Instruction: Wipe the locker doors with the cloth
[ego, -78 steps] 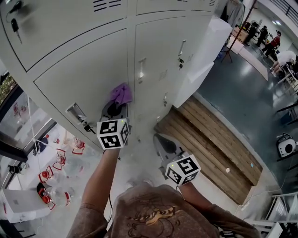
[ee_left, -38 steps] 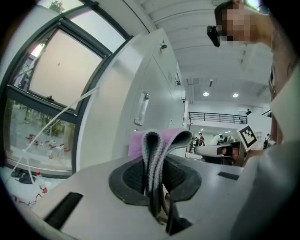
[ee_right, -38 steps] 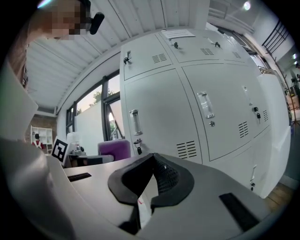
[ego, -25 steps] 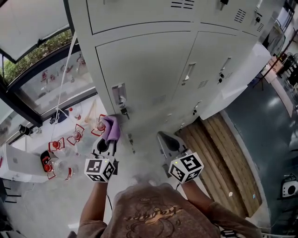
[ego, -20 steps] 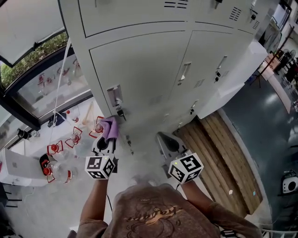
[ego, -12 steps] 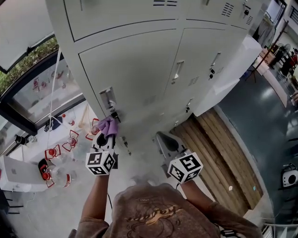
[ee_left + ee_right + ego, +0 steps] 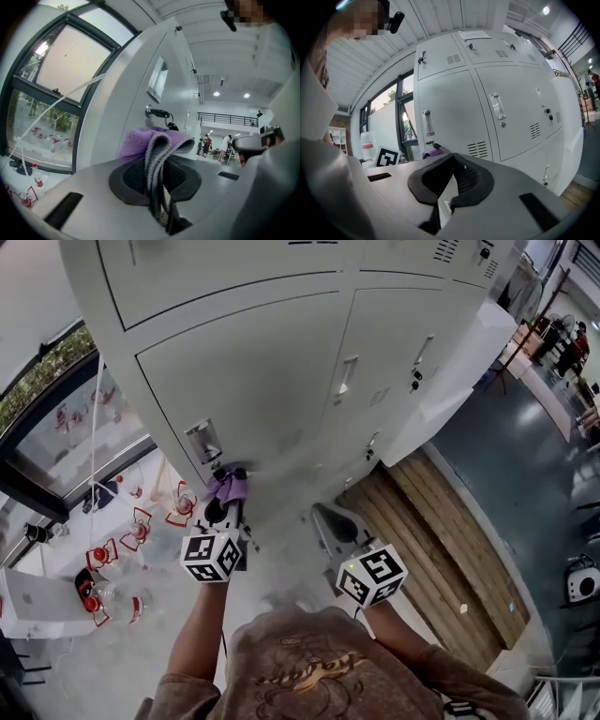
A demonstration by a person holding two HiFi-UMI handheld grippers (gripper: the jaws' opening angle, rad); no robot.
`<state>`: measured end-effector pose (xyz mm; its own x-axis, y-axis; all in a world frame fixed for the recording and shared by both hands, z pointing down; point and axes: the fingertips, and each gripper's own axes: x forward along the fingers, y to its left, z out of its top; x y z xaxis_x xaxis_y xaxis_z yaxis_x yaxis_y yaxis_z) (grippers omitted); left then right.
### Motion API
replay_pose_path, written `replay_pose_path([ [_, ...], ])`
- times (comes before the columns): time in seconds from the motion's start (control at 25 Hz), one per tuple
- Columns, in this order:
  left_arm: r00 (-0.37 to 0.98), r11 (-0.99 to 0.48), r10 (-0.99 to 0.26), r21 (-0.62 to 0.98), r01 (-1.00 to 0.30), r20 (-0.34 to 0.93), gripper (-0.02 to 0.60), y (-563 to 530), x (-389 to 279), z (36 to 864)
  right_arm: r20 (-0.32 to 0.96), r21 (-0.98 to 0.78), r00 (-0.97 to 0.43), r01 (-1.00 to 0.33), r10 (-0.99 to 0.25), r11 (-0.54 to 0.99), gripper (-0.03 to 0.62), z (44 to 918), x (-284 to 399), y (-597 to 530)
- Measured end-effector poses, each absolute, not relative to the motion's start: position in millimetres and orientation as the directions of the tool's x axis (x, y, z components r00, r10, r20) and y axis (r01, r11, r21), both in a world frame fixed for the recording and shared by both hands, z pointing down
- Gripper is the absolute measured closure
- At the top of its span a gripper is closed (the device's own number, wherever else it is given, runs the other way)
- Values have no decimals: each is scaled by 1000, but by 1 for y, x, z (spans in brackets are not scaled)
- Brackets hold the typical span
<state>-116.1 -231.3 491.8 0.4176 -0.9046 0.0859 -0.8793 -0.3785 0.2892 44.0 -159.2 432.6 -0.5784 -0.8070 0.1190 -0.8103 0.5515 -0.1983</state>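
Purple cloth point(image 7: 140, 140) at locker door point(image 7: 253, 381) (left gripper point(image 7: 157, 164))

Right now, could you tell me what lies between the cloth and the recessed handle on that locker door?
A small dark lock, just above the cloth and below the handle; the left gripper view shows it clearly.

The pale grey floor point(image 7: 122, 652) carries the lockers point(image 7: 272, 381), which stand upright on it. At the right end of the lockers' base lies a wooden pallet point(image 7: 441, 540), with dark glossy floor beyond it. To the left of the lockers, clear bottles with red caps point(image 7: 103, 592) lie near a white box point(image 7: 33, 601).
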Motion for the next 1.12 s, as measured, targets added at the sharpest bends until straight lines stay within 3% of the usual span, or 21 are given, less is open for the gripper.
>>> replay_pose_path([
  [1.12,630,-580,-765,284,-764,132,537,-309,35,485,132,-186,-400,-909,-907,373,595,432,126,-143],
])
